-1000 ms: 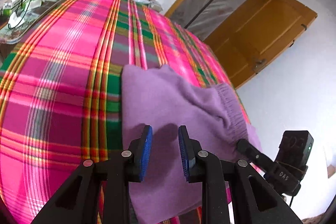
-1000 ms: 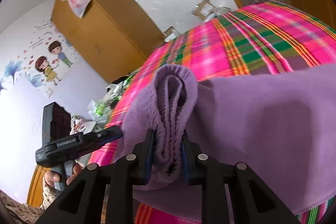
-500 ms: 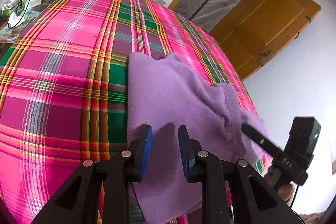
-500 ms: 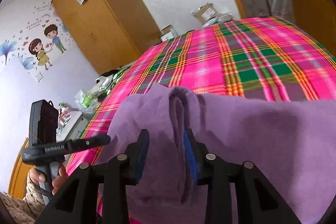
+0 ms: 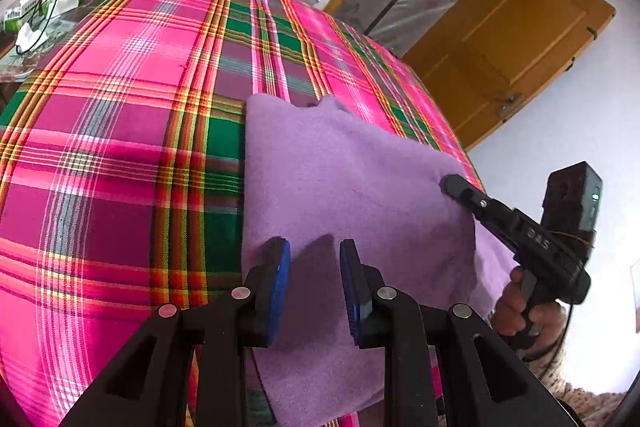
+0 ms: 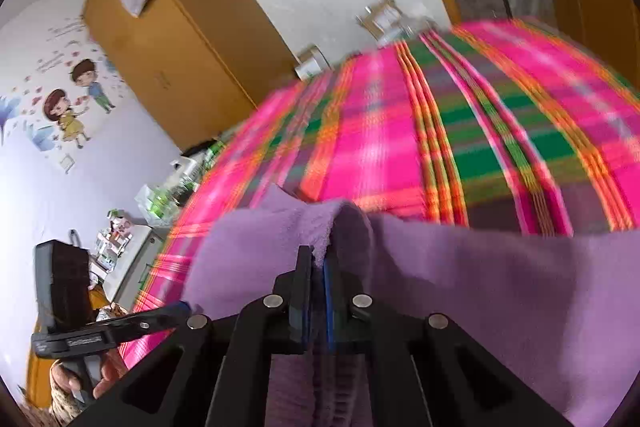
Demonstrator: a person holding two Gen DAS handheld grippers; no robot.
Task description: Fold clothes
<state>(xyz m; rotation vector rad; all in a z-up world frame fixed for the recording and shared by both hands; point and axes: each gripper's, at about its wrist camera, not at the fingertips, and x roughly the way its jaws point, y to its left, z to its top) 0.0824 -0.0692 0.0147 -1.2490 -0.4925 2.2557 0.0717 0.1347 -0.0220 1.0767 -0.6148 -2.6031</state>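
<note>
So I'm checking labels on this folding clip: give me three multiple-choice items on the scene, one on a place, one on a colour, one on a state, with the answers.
1. Where does the purple garment lie?
A. on the plaid bedcover
B. on the floor
C. in a basket

2. What colour are the pads of the left gripper?
A. red
B. blue
C. white

3. What is the right gripper doing?
A. gaping wide with nothing in it
B. clamped on a fold of the garment
C. resting on the wooden door

Answers:
1 A, the cloth spreads flat across the pink and green plaid.
2 B, the inner faces of both fingers show blue.
3 B, its fingers pinch a purple edge between them, while the left one stands open above the cloth.
</note>
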